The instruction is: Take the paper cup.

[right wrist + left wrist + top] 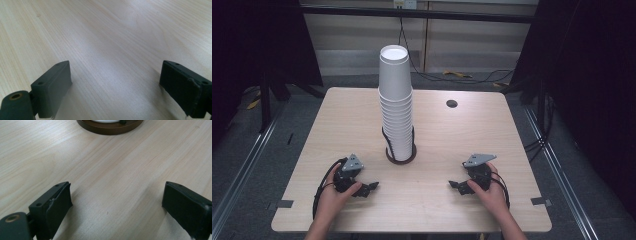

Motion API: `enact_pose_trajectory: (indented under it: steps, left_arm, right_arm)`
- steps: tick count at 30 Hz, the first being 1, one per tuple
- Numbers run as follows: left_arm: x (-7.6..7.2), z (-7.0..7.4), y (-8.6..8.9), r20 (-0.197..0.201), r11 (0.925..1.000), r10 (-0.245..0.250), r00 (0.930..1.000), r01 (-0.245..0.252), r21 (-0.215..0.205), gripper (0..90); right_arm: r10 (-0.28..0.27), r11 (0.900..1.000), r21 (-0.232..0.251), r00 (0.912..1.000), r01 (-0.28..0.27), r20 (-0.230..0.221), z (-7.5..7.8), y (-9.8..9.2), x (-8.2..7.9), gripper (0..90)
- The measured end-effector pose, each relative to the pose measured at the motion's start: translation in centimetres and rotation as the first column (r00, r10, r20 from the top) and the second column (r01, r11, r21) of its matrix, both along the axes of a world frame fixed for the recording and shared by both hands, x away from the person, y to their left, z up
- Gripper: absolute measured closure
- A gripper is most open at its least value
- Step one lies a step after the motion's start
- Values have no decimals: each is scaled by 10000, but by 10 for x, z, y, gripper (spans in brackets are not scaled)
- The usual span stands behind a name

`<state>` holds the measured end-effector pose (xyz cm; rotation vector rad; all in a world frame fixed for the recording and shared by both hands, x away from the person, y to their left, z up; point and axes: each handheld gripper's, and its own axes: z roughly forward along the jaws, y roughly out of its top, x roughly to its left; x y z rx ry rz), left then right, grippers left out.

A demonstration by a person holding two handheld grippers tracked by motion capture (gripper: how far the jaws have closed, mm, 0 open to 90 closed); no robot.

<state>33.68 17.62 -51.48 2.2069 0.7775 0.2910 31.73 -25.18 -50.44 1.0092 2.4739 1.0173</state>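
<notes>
High view: a tall stack of white paper cups [395, 102] stands in a dark round holder [401, 156] at the table's [337, 120] centre, between and beyond the left gripper [368, 188] and right gripper [455, 185], both released and empty. The cups look light, thin-walled, smooth and crushable; a gentle hold on the top cup's sides, below its rolled rim, seems best.

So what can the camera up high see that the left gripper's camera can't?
The high view has the whole tall stack of white paper cups, both hands, the right gripper and the dark hole in the table. The left gripper view has a close look at the left gripper with its black fingers open and nothing between them. Both show the wooden table and the brown round base under the cups.
</notes>
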Motion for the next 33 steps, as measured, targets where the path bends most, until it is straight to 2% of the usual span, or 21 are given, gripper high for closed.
enact_pose_trajectory:
  steps: [4, 6, 8, 9, 11, 13, 16, 19, 21, 23, 26, 33]
  left_arm:
    - [-1, 0, 1, 27, 9999, -118, 9999, 118, -13, 103]
    - [-1, 0, 2, 17, 9998, -64, 10000, 64, -183, 127]
    - [-1, 3, 3, -212, 9996, -122, 9997, 116, -273, 153]
    - [-2, 4, 3, -436, 9987, -190, 9989, 170, -474, 153]
    - [-2, 6, 3, -440, 9978, -240, 9987, 212, -625, 151]
    - [-2, 15, 2, -427, 9946, -452, 9981, 409, -953, 151]
    - [0, 27, 6, -369, 9891, -471, 9982, 415, -1414, 150]
    - [4, 40, 11, -491, 9855, -519, 9974, 432, -1640, 150]
    - [5, 44, 12, -492, 9850, -519, 9974, 430, -1673, 150]
    - [9, 56, 15, -454, 9872, -513, 9976, 438, -1533, 151]
    - [14, 68, 16, -535, 9833, -505, 9973, 403, -1773, 153]
    - [25, 99, 18, -391, 9868, -488, 9980, 421, -1564, 155]
  right_arm:
    - [-1, 10000, 0, 10000, 1, -4, 0, 0, 0, 98]
    - [1, 10000, 3, 10000, -1, -5, 0, 0, 0, 98]
    - [0, 10000, 8, 10000, 0, -8, 0, 0, 0, 98]
    - [-1, 10000, 8, 10000, 1, -9, 0, 0, 0, 98]
    - [-1, 10000, 9, 10000, 1, -9, 0, 0, 0, 98]
    - [1, 10000, 7, 10000, -1, -8, 0, 0, 0, 98]
    - [-2, 10000, 8, 10000, 2, -6, 0, 0, 0, 98]
    - [1, 10000, 3, 10000, -1, -5, 0, 0, 0, 98]
    - [2, 10000, 3, 10000, -2, -4, 0, 0, 0, 98]
    - [-2, 10000, 6, 10000, 2, -5, 0, 0, 0, 98]
    - [-1, 10000, 7, 10000, 1, -6, 0, 0, 0, 98]
    - [-2, 10000, 4, 10000, 2, -4, 0, 0, 0, 98]
